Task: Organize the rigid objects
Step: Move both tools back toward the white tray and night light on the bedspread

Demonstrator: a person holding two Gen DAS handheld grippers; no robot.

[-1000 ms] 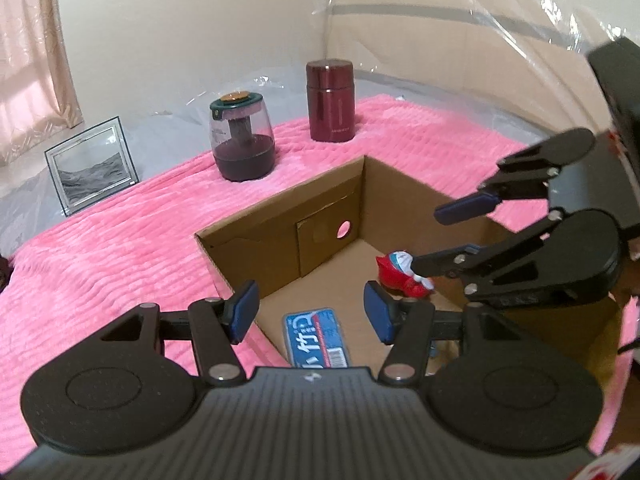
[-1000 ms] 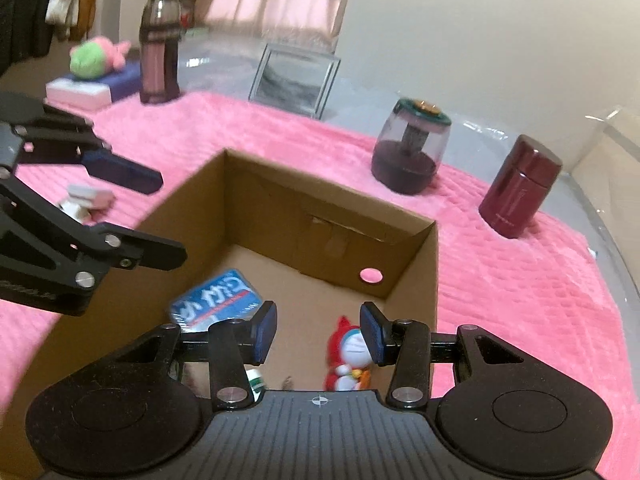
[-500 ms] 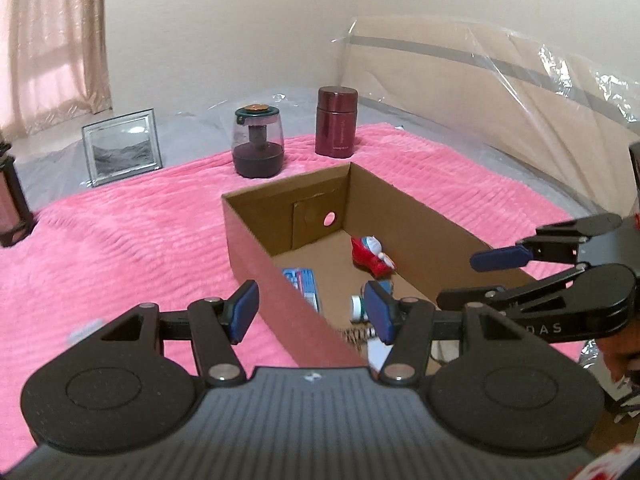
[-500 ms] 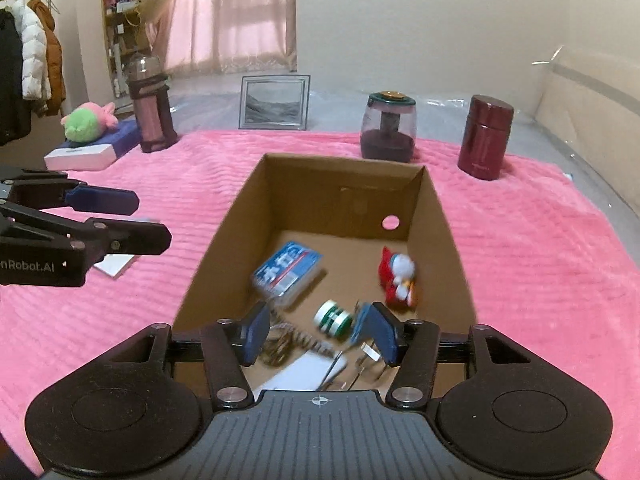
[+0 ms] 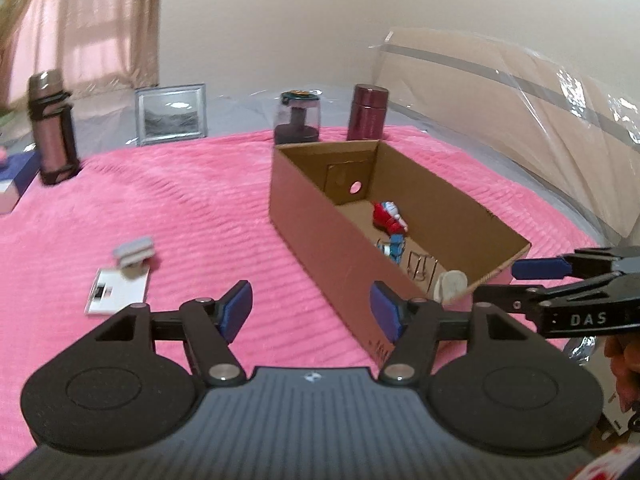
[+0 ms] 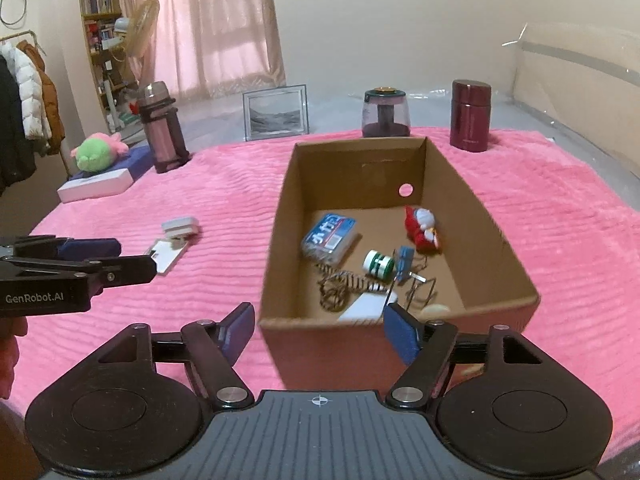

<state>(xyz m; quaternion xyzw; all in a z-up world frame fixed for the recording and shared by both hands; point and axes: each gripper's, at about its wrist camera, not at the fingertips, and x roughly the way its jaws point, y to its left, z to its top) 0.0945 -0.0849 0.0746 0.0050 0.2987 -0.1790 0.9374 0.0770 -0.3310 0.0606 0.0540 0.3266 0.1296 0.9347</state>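
An open cardboard box (image 6: 500, 248) (image 5: 304, 220) stands on the pink blanket. In it lie a blue packet (image 6: 329, 236), a red toy figure (image 6: 421, 226) (image 5: 389, 217), a green-white roll (image 6: 378, 264), a striped cord (image 6: 340, 286) and wire clips (image 6: 420, 292). A grey clip (image 5: 134, 251) (image 6: 180, 227) rests on a white card (image 5: 116, 286) left of the box. My left gripper (image 5: 310, 312) is open and empty, above the blanket beside the box's near left corner. My right gripper (image 6: 318, 330) is open and empty, just before the box's near wall.
At the back stand a picture frame (image 6: 276, 112), a clear jar (image 6: 386, 114), a maroon flask (image 6: 470, 116) and a pink-brown bottle (image 6: 162, 128). A plush toy (image 6: 98, 152) lies on a box at far left. Plastic-wrapped cardboard (image 5: 540, 120) lines the right.
Both grippers have pulled back and up from over the box. The clip and card have come into view at left. Both stay open and empty.
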